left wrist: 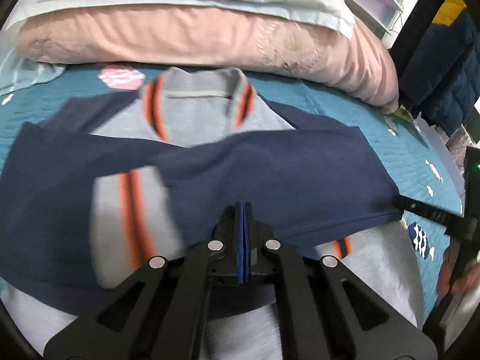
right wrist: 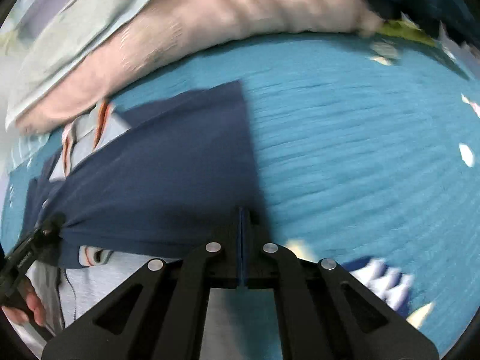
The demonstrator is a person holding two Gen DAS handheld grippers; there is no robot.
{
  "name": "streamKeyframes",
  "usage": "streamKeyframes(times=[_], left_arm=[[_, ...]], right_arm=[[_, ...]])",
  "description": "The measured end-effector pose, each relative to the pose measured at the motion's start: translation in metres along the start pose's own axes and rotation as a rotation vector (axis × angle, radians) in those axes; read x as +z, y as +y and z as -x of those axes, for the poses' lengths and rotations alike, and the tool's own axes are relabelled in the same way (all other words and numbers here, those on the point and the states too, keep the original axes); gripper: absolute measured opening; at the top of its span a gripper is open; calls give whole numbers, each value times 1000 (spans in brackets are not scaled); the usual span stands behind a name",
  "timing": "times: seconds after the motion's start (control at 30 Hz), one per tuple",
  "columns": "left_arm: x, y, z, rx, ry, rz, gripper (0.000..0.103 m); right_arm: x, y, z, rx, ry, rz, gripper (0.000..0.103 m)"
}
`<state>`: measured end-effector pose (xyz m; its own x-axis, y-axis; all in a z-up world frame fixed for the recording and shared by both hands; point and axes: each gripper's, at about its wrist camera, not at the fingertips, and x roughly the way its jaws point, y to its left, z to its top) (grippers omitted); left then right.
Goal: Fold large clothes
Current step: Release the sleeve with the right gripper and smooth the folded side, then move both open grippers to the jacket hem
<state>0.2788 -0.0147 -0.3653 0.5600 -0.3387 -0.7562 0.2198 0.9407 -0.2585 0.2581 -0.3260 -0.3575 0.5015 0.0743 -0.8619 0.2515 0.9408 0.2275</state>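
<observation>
The shirt (left wrist: 270,168) is matt knit cloth, navy and grey, and the bedspread (right wrist: 345,138) under it looks like ribbed, quilted cloth, though blur softens it. The pillow (left wrist: 192,36) is smooth pink cloth. The left gripper (left wrist: 243,210) is matt black plastic with dull metal rivets and blue, probably rubbery, pads.

garment (left wrist: 270,174) on bedspread (left wrist: 375,126) — pillows (left wrist: 180,36) behind

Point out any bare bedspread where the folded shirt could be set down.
Bare teal bedspread lies right of the shirt, below the pink pillow. Left of that is crowded: the shirt reaches the pillow, and both tongs, left and right, grip its hem.
</observation>
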Motion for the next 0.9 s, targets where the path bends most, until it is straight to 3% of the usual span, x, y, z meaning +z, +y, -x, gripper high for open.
streamKeyframes(times=[0.07,0.1,0.17,0.23,0.37,0.57,0.67,0.73,0.77,0.9], left_arm=[[3,10,12,59,-16,-27,2],[2,15,20,83,-21,-38,2],[3,24,41,74,-39,-24,2],[3,30,53,137,-63,-47,3],[6,58,72,133,-85,-13,3],[6,116,71,171,-82,81,3],[-9,155,51,202,-7,173,3],[-23,177,45,104,-21,249,2],[-22,184,50,69,-24,283,2],[-20,175,57,122,-16,224,2]], right_arm=[[3,-5,9,-182,-42,25,3],[6,-15,18,-185,-51,-35,3],[9,-20,40,-112,-98,-133,3],[8,-6,59,-96,-122,-101,4],[0,75,68,7,-137,16,5],[-46,224,26,236,-67,154,5],[-61,263,-11,247,23,186,5],[-78,274,-46,178,100,200,4],[-86,276,-49,152,66,218,2],[-77,277,-41,169,89,215,3]])
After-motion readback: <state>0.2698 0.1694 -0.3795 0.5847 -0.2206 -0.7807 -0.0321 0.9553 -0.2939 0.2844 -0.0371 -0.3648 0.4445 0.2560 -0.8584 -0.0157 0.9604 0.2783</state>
